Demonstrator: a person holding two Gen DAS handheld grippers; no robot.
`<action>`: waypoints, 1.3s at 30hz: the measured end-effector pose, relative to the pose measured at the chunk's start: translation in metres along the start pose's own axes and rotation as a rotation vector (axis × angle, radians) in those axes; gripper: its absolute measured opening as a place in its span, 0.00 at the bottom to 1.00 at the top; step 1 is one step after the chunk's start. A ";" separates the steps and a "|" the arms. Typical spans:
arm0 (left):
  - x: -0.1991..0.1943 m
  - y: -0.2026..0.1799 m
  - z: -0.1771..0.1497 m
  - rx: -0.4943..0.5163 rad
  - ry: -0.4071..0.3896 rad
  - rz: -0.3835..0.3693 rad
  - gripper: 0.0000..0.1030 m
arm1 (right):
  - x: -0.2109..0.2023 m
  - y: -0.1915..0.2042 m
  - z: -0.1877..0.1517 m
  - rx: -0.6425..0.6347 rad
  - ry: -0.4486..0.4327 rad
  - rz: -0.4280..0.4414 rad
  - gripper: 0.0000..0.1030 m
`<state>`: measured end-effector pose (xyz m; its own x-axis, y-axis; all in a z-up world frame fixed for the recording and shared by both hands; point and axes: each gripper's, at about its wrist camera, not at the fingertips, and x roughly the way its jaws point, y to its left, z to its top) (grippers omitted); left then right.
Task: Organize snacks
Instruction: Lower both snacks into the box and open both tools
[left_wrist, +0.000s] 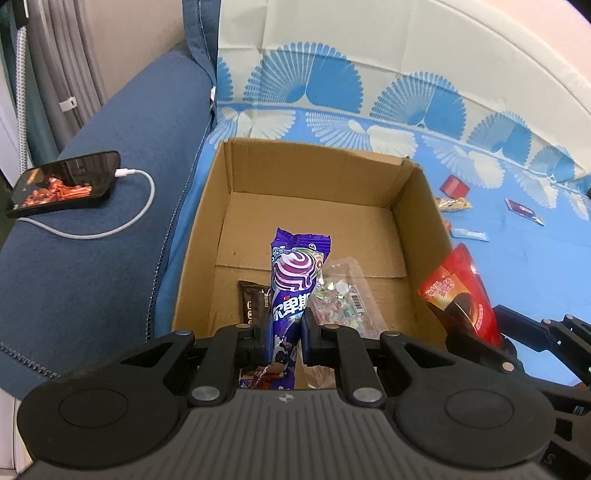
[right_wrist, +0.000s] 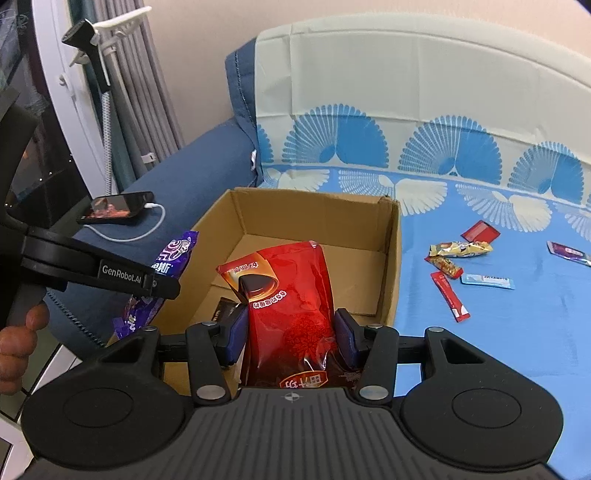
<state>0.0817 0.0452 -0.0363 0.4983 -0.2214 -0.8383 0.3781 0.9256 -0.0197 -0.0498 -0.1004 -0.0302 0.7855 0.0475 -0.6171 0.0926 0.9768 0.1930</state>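
Your left tongs (left_wrist: 283, 341) grip the purple packet (left_wrist: 295, 284); your right tongs (right_wrist: 290, 338) clamp the red pouch (right_wrist: 291, 302). Both hang over the cardboard box (left_wrist: 207, 229). Next, lower and release.

A blue fan-patterned sheet (right_wrist: 498, 332) covers the sofa seat, carrying an open cardboard box (right_wrist: 389, 266) ahead of the right tool (right_wrist: 290, 332) and loose small snack packets (right_wrist: 460, 249) to its right.

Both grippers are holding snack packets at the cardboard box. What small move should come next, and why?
Probably open the left gripper and drop the purple swirl-printed snack packet into the open brown cardboard box. The packet already hangs over the box floor, while the right gripper grips its red foil snack bag nearer the box's front rim.
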 end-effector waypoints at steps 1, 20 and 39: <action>0.005 0.000 0.002 -0.001 0.005 0.000 0.15 | 0.005 -0.002 0.001 0.002 0.005 -0.001 0.51; 0.075 0.004 0.019 0.027 0.070 0.051 0.15 | 0.073 -0.022 0.011 0.025 0.069 -0.013 0.51; 0.017 0.003 -0.026 0.061 0.048 0.076 1.00 | 0.035 -0.012 0.002 0.036 0.141 -0.029 0.87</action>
<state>0.0710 0.0526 -0.0653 0.4898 -0.1351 -0.8613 0.3884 0.9183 0.0768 -0.0221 -0.1107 -0.0523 0.6885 0.0506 -0.7235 0.1378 0.9703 0.1989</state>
